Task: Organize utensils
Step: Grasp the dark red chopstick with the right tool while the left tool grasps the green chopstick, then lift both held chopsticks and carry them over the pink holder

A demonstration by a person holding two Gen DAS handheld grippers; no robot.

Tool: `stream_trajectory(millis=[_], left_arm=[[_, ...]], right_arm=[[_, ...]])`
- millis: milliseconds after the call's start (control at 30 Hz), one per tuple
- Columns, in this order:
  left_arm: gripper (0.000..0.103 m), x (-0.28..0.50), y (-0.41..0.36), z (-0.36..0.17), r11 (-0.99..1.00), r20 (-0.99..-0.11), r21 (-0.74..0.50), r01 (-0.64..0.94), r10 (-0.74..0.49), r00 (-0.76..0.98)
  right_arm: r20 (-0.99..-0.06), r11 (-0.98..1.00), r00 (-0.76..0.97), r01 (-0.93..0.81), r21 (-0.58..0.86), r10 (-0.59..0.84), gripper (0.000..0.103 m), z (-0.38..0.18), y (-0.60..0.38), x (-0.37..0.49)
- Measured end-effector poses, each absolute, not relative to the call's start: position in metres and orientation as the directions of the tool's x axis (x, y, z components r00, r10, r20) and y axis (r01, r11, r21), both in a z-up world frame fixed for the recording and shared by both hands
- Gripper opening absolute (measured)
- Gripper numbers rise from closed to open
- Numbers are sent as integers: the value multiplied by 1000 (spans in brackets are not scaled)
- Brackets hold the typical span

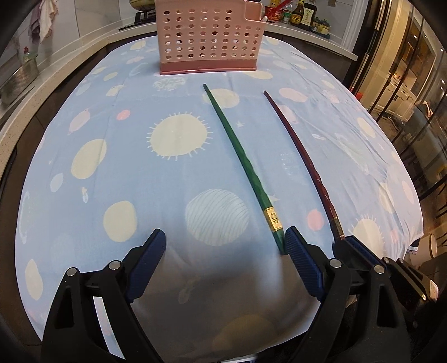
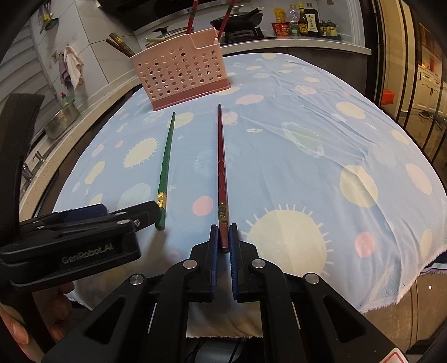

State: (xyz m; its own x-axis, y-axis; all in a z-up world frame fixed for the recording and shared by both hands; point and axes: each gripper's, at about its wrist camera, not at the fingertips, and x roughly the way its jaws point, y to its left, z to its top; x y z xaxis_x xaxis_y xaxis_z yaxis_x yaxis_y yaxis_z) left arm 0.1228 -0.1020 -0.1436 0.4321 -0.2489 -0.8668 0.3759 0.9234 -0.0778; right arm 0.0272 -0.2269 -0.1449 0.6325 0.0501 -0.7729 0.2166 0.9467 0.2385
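A green chopstick point(image 1: 240, 159) and a dark red chopstick point(image 1: 301, 156) lie side by side on the blue patterned cloth, tips toward a pink perforated utensil basket point(image 1: 209, 36). My left gripper point(image 1: 225, 243) is open, its right finger touching the green chopstick's near end. In the right wrist view my right gripper point(image 2: 223, 237) is shut on the red chopstick point(image 2: 222, 167) at its near end. The green chopstick point(image 2: 164, 170) lies to its left, by the left gripper point(image 2: 123, 215). The basket point(image 2: 181, 72) holds several chopsticks.
The cloth-covered table point(image 2: 321, 145) drops off at the right and near edges. A counter with sauce bottles point(image 2: 307, 19) and a pan runs behind. A metal pot point(image 2: 61, 120) sits at the left counter.
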Motion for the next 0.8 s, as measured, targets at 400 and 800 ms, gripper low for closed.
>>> stream_trajectory(millis=[400, 800], left_arm=[[41, 121, -119, -143, 903, -849, -33, 428, -250, 464], [7, 114, -86, -128, 904, -844, -116, 411, -308, 439]], right_arm=[[-771, 945, 634, 217, 246, 55, 7, -146, -228, 23], [-762, 950, 645, 192, 245, 66, 7, -135, -224, 13]])
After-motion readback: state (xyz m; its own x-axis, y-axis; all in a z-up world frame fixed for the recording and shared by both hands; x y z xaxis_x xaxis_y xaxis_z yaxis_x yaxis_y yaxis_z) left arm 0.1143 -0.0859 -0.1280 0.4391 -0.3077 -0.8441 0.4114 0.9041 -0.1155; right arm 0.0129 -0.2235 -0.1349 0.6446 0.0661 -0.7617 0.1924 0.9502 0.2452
